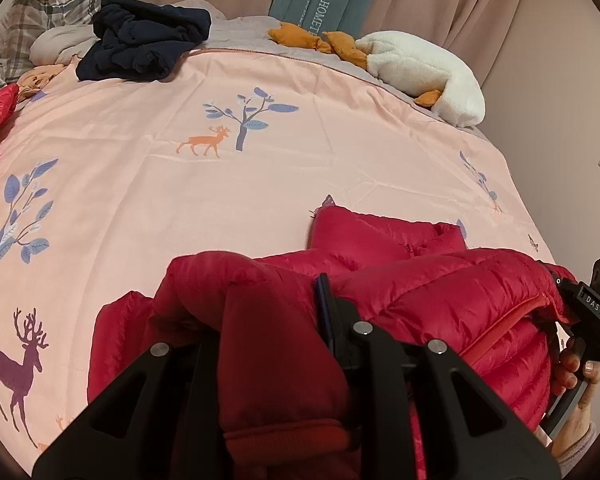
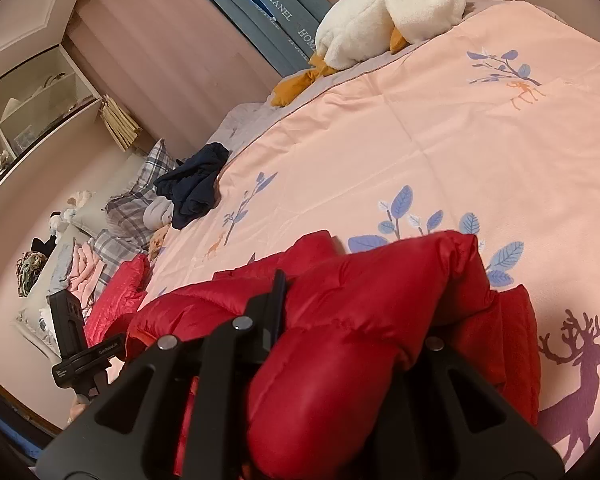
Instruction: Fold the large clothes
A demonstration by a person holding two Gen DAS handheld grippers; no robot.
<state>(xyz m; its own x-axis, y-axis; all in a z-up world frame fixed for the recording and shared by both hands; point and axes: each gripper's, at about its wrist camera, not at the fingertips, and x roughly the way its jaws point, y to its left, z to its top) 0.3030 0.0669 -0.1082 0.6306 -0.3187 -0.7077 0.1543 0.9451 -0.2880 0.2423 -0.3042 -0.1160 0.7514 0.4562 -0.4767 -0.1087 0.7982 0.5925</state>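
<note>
Gripping one red puffer jacket (image 1: 440,292) at the bed's (image 1: 260,184) near edge, left claw (image 1: 268,320) and right claw (image 2: 352,312) each clench a fold; one navy garment (image 1: 148,40) and one plush goose (image 1: 420,68) lie along the far edge.

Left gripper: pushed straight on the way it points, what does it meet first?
Probably more of the red jacket that the left gripper clamps, then the pink duvet; depth is unclear.

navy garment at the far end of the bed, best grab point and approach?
Take the navy garment by the rolled fold on its near edge, coming in low from the pink quilt side. It lies crumpled, and that thick fold faces the open quilt; pillows crowd its far side.
</note>
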